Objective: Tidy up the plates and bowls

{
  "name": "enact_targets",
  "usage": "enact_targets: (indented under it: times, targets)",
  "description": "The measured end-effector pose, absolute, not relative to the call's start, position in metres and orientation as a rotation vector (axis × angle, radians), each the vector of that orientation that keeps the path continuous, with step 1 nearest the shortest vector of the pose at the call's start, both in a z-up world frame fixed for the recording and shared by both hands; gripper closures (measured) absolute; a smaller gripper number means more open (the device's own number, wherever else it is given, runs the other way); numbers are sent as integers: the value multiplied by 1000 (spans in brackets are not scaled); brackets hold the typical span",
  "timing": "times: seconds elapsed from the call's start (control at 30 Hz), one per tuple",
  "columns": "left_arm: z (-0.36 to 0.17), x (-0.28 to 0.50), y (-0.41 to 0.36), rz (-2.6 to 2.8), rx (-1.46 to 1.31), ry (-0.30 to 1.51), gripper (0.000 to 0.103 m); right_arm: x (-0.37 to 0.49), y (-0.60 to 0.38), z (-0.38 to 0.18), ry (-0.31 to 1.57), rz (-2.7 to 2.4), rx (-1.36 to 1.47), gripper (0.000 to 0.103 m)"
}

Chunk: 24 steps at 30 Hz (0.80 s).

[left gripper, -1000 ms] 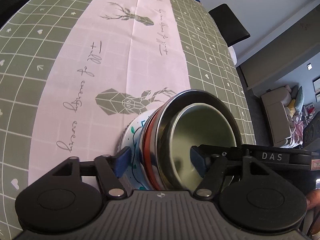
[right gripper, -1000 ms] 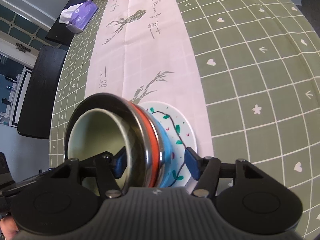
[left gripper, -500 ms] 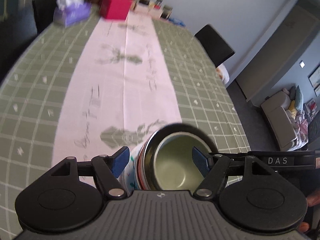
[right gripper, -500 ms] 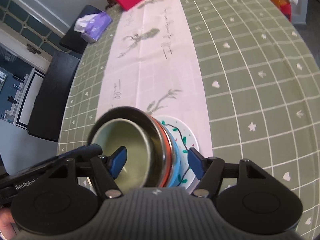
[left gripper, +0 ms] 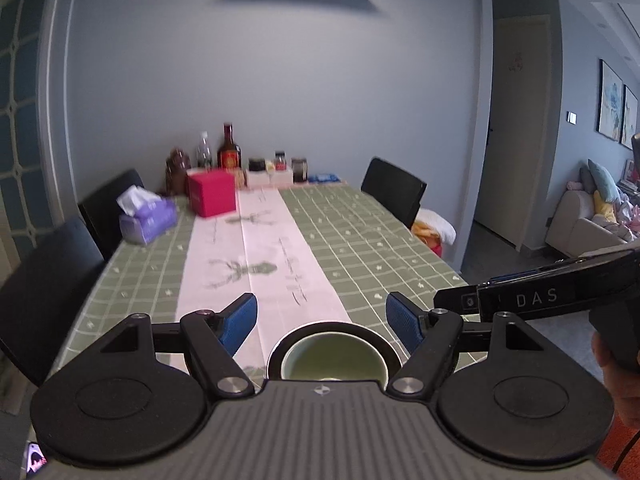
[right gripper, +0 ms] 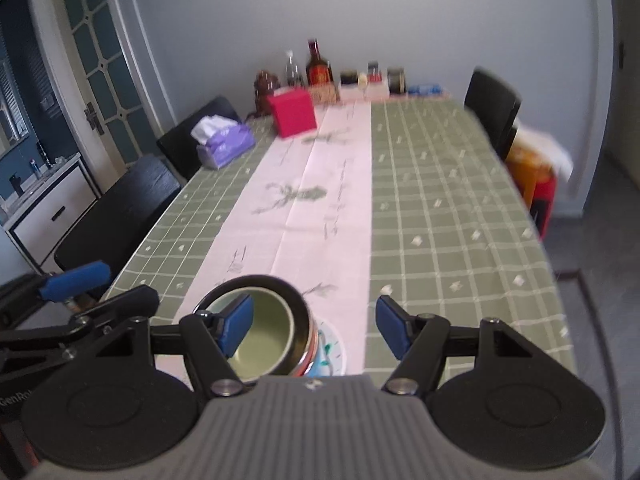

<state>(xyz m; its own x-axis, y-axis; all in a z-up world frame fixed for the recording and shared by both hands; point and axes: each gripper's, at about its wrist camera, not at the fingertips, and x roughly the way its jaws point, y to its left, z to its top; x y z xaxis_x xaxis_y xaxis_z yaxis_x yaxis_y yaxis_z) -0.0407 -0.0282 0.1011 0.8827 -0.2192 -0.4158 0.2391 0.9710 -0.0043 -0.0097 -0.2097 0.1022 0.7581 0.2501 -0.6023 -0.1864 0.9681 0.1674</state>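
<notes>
On the near end of the table [right gripper: 460,200], on the pale pink runner [right gripper: 320,200], sits the stack of dishes [right gripper: 280,340]: a pale green bowl [left gripper: 334,360] nested inside a dark-rimmed metal bowl [right gripper: 298,312], over an orange rim and a blue one, all on a white plate [right gripper: 334,354] painted with green leaves. The bowls look smooth and round, and nothing shows inside the green one.

The left gripper [left gripper: 322,322] hangs above the stack with its blue pads wide apart and nothing between them. The right gripper [right gripper: 314,326] is spread too, its jaws having just been opening; its left pad crosses the green bowl in the picture, but whether they touch I cannot tell.

A second ago both grippers reached close around the tilted stack, one finger inside the bowls and one outside. Now they are up and back, the stack stands level and free, and the far wall and chairs have come into sight.

Farther off, a red box [left gripper: 212,194], a purple tissue pack [right gripper: 224,142] and bottles [left gripper: 229,148] stand on the green checked cloth.
</notes>
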Motion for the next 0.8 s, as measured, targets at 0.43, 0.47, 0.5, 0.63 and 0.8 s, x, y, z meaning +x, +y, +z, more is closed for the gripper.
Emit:
enact_targets:
  times: [0.43, 0.47, 0.5, 0.63, 0.8]
  targets:
    - [75, -113, -36, -157, 102, 184, 18, -123, -213, 88, 283, 215, 71, 12]
    - [70, -119, -35, -146, 106, 171, 15, -131, -212, 85, 258, 205, 71, 11]
    - [65, -122, -36, -132, 112, 169, 12, -139, -211, 79, 235, 193, 74, 10]
    - [45, -136, -37, -80, 151, 178, 10, -159, -208, 58, 210, 156, 92, 10]
    - [24, -147, -33, -28, 147, 220, 7, -170, -200, 31, 250, 98, 85, 10]
